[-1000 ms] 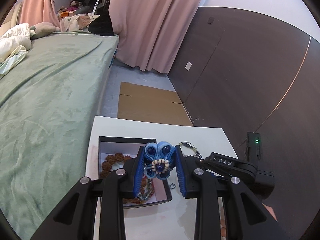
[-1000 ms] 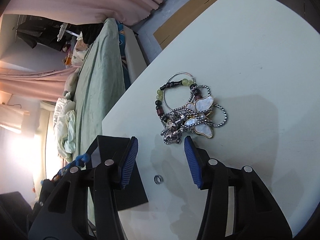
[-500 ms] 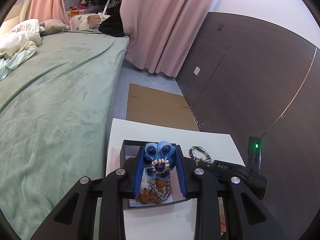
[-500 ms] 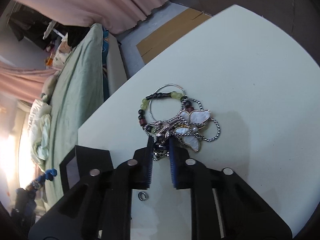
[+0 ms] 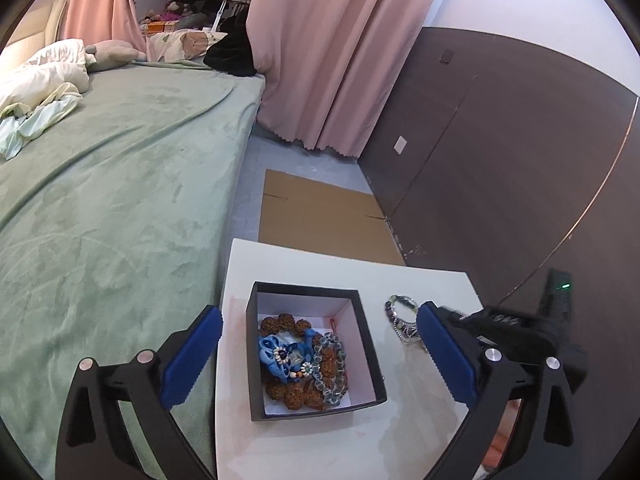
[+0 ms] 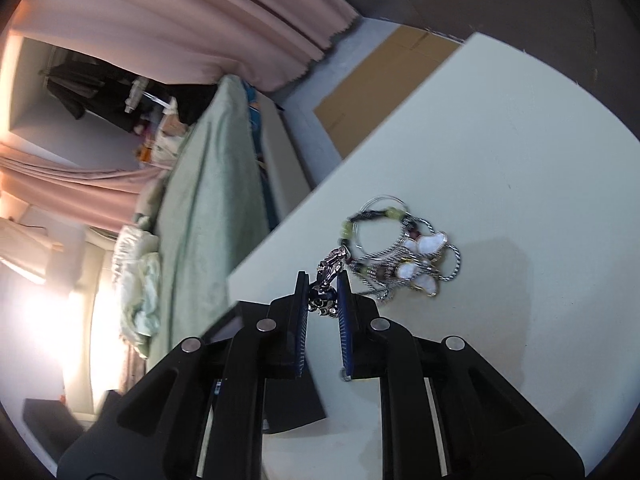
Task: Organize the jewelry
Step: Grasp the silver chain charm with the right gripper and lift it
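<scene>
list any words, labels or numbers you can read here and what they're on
"DAS": pale raised letters on the black body of the right gripper, seen upside down from the left wrist camera; my best reading.
Label on the dark wall: a small pale rectangle, nothing legible on it.
Black box holding the jewelry: no print visible.
White table: no print visible.
Right wrist view: no legible text.

The left gripper (image 5: 318,354) has its two blue fingers (image 5: 188,356) spread far apart with nothing pinched between them — while the right gripper (image 6: 323,294) has its fingers (image 6: 344,312) squeezed close together, with a silver charm (image 6: 326,292) caught between the tips.
</scene>
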Motion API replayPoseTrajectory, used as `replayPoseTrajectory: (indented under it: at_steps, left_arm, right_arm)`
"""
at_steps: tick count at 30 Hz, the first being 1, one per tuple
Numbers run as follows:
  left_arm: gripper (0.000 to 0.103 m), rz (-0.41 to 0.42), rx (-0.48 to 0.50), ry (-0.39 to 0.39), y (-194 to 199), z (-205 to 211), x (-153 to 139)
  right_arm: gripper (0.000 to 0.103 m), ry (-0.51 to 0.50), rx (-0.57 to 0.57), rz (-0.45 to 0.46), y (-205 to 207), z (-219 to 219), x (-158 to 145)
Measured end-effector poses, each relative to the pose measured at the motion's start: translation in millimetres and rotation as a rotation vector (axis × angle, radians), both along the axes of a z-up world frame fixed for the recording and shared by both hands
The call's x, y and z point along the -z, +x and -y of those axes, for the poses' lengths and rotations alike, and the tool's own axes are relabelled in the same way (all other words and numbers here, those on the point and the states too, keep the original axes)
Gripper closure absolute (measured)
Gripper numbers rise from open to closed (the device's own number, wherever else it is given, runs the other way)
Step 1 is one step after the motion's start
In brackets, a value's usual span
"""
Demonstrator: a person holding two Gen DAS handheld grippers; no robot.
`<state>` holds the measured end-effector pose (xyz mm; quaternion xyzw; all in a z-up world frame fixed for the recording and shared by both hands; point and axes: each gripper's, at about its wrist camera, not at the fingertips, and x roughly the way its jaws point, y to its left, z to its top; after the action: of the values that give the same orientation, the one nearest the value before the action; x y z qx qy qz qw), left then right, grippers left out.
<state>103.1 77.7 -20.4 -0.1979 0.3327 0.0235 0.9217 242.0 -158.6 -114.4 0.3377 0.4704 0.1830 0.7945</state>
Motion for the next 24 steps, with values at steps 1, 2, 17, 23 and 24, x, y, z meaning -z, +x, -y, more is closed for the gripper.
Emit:
replayPoseTrajectory:
  at_steps: [1, 2, 17, 23, 24]
  left_arm:
    - [0.009, -0.004, -0.002, -0.002, 0.6, -0.4, 0.9]
    - [0.009, -0.010, -0.005, -0.005, 1.5, -1.3, 2.1]
    - [0.009, -0.041, -0.018, -0.030, 3.9, -6.8, 7.1]
    - [0.009, -0.041, -0.026, -0.039, 2.9, -9.5, 6.3]
    - [0.009, -0.042, -0.027, -0.040, 3.0, -10.1, 6.3]
  right_arm:
    - [0.088, 0.011, -0.003, 0.024, -1.8, 1.1, -7.0]
    - [0.088, 0.017, -0.005, 0.038, -2.7, 1.6, -11.7]
    - [0.088, 0.145, -0.076, 0.312, -43.4, -2.1, -98.0]
    - [0.088, 0.190, -0.111, 0.416, -64.8, -3.6, -131.4]
    - [0.088, 0.196, -0.115, 0.434, -68.6, -3.1, -136.7]
